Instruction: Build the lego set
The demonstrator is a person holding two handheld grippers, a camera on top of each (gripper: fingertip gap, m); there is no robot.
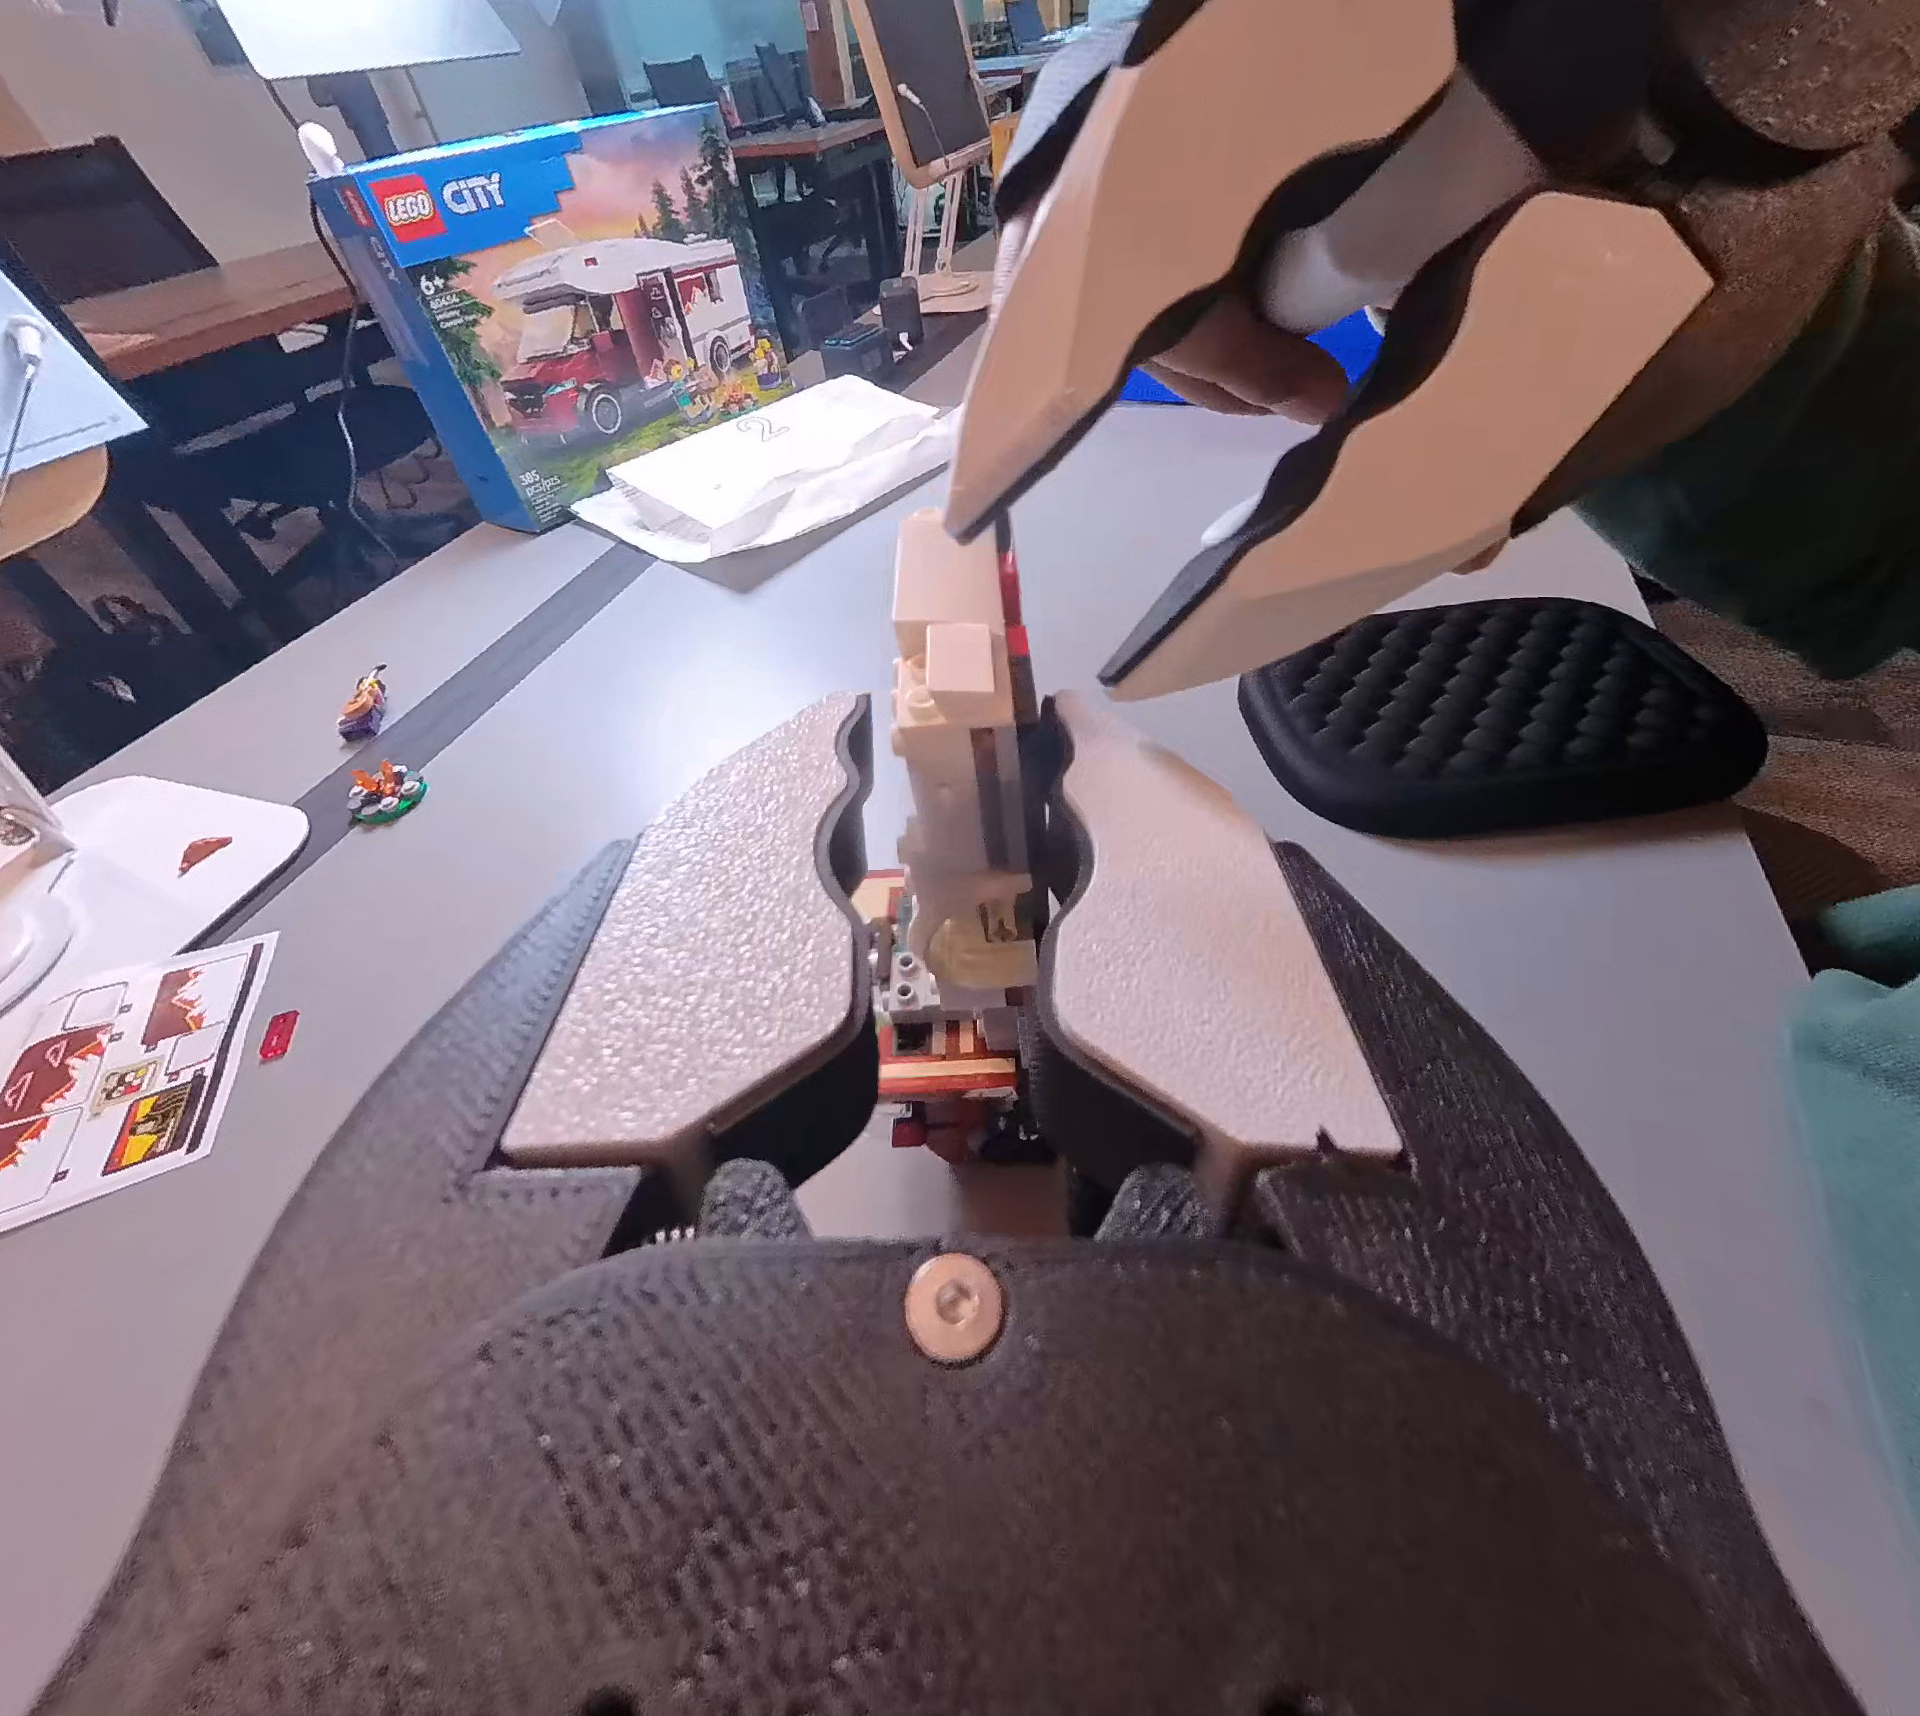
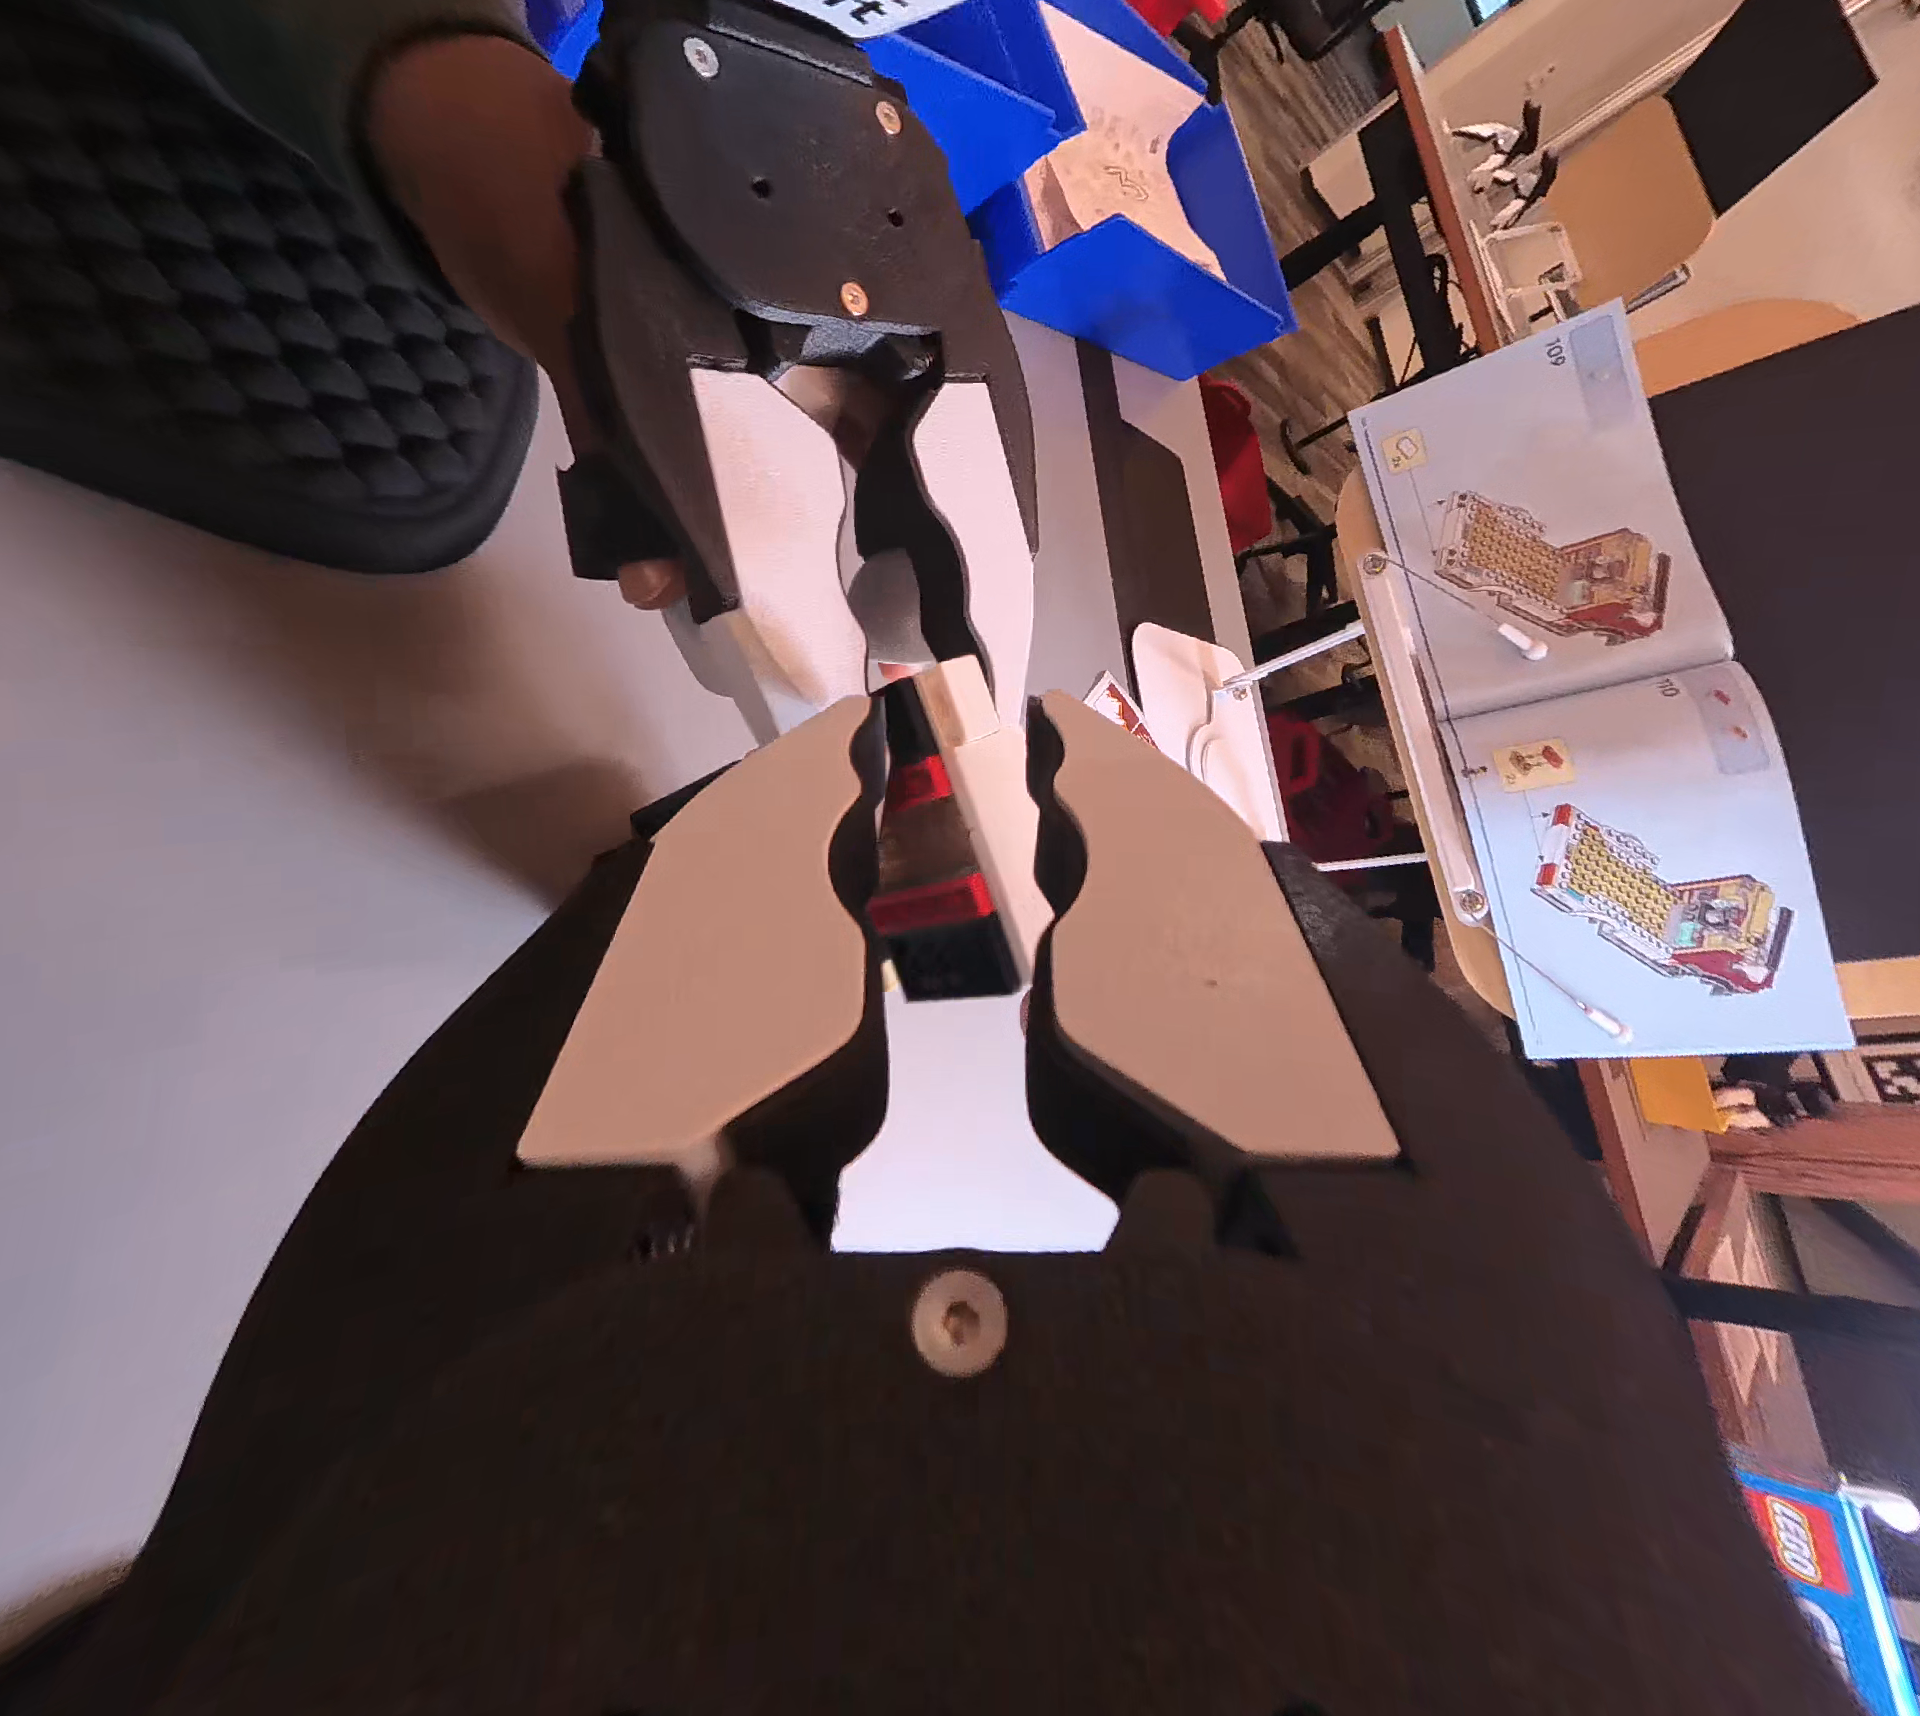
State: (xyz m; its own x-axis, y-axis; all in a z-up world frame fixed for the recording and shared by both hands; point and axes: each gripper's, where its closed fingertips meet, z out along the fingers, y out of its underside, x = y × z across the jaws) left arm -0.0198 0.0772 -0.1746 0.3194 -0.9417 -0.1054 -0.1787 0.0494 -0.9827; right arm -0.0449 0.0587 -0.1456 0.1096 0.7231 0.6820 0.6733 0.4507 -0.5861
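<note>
The left gripper (image 1: 961,710) is clamped on the lego model (image 1: 961,793), held upright above the table (image 1: 623,627). The right gripper (image 2: 951,710) stands apart around the model's top end.

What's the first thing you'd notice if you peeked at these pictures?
Right in the middle, the left gripper pinches a half-built lego model that stands tall between its fingers. The right gripper comes down from the upper right, open, one fingertip touching the model's top. Behind, on the grey table, stands the bright blue lego box, with a sticker sheet at the left.
</note>
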